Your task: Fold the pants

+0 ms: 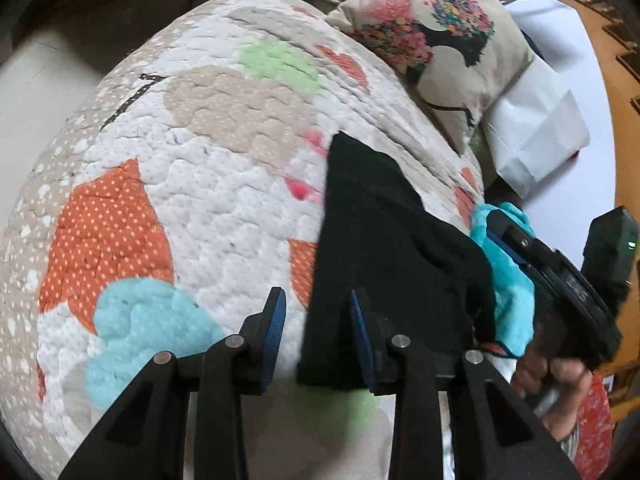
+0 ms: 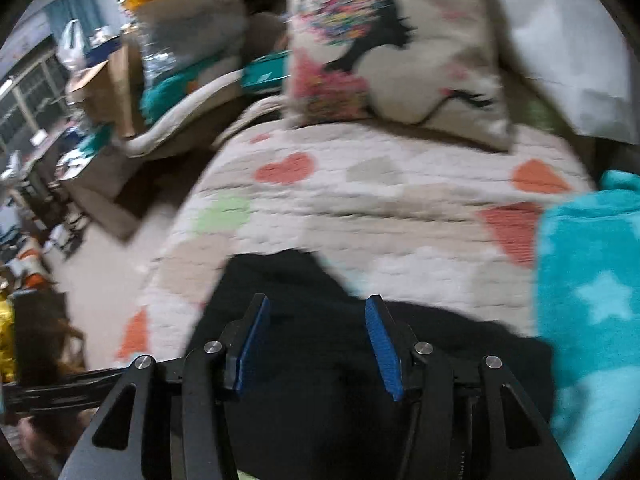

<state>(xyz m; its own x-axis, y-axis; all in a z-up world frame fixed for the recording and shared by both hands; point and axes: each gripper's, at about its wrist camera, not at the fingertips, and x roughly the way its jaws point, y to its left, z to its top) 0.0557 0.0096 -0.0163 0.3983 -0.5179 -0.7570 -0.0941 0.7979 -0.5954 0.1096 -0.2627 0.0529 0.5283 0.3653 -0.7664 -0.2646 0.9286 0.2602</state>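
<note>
We see the black pants lying bunched on the quilted bed, lower centre of both views. Our left tongs and right tongs stand parted, gripping nothing; released folds may slump toward the turquoise blanket.

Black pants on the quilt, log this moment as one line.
stage: fold in progress | black pants: bunched on quilt | left gripper: open, nothing clamped | right gripper: open over pants | turquoise blanket: beside pants
</note>
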